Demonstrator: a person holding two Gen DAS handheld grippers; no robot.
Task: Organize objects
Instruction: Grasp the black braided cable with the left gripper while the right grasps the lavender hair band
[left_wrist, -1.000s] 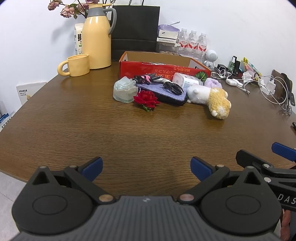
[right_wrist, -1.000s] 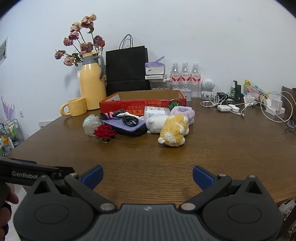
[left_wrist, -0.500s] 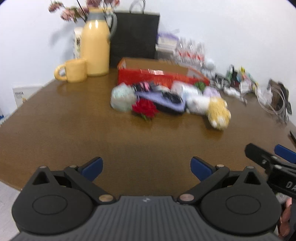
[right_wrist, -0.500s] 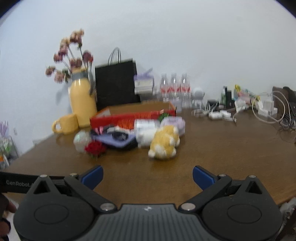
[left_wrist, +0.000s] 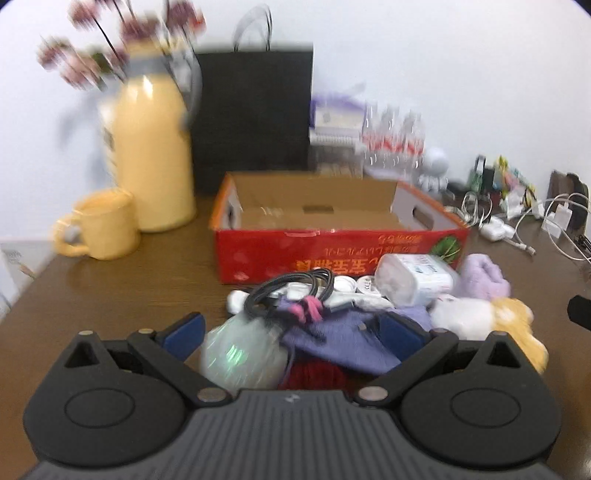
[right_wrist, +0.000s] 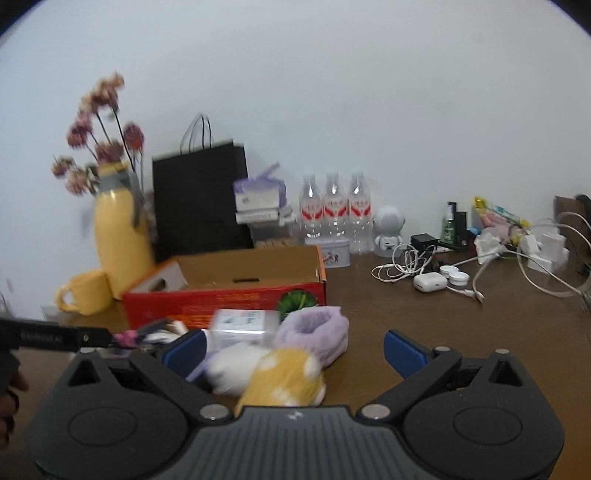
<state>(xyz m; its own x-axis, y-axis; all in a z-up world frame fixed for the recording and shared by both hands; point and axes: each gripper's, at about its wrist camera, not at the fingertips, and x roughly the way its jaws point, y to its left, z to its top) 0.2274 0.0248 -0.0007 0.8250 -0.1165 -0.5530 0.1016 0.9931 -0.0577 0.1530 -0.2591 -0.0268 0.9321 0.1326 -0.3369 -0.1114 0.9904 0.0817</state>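
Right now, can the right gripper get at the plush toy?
Probably yes. The right gripper is open and the plush toy lies between its fingers with nothing in front; the purple cloth roll touches it behind.

Left tongs (left_wrist: 291, 334), right tongs (right_wrist: 293, 347) agape

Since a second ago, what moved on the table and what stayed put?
Both tools moved forward to the pile. The left tool now hangs open over the pale pouch and purple cloth; the right tool hangs open over the plush toy. Nothing is gripped. The pile and red box stayed put.
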